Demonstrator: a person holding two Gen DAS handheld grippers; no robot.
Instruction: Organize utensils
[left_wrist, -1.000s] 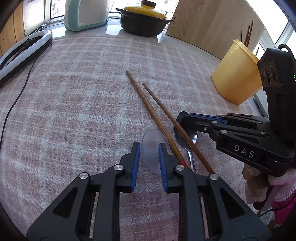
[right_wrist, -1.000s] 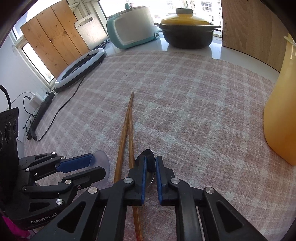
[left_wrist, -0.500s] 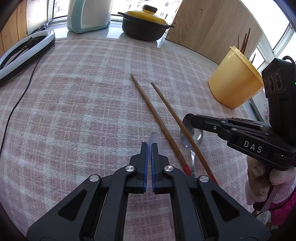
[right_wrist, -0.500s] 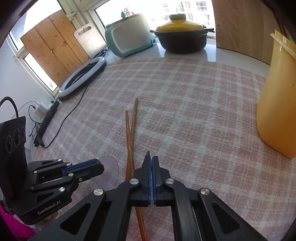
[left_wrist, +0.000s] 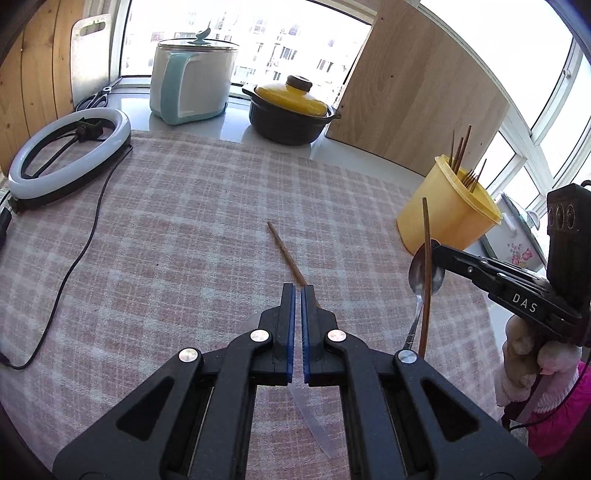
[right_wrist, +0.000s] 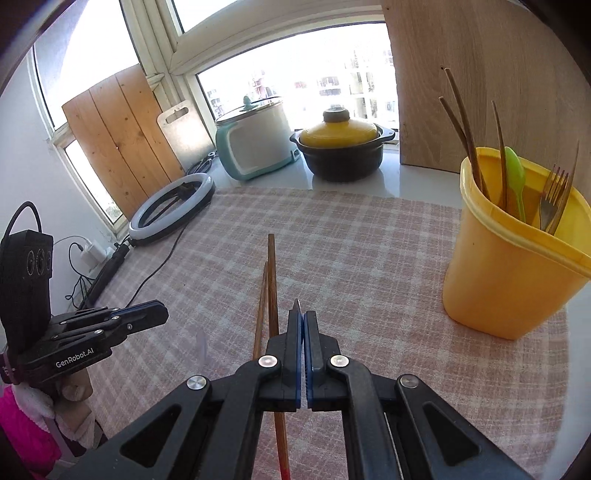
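My left gripper (left_wrist: 298, 293) is shut on a clear plastic spoon (left_wrist: 314, 424), whose handle hangs below the jaws; its bowl is hidden between them. My right gripper (right_wrist: 303, 319) is shut on a metal spoon (left_wrist: 424, 275) and lifted above the cloth, and one wooden chopstick (left_wrist: 426, 266) rides up beside the spoon. The right gripper also shows at the right of the left wrist view (left_wrist: 437, 251). The other chopstick (left_wrist: 288, 254) lies on the checked cloth (left_wrist: 184, 221). The yellow utensil cup (right_wrist: 506, 258) stands at the right, holding chopsticks, a green spoon and a fork.
A ring light (left_wrist: 66, 147) with its cable lies at the far left. A rice cooker (left_wrist: 192, 81) and a black pot with a yellow lid (left_wrist: 291, 110) stand at the back. A wooden board (left_wrist: 417, 85) leans behind the cup.
Both grippers closed on their spoons and rose well above the cloth. One chopstick came up with the metal spoon; the other stayed on the cloth.
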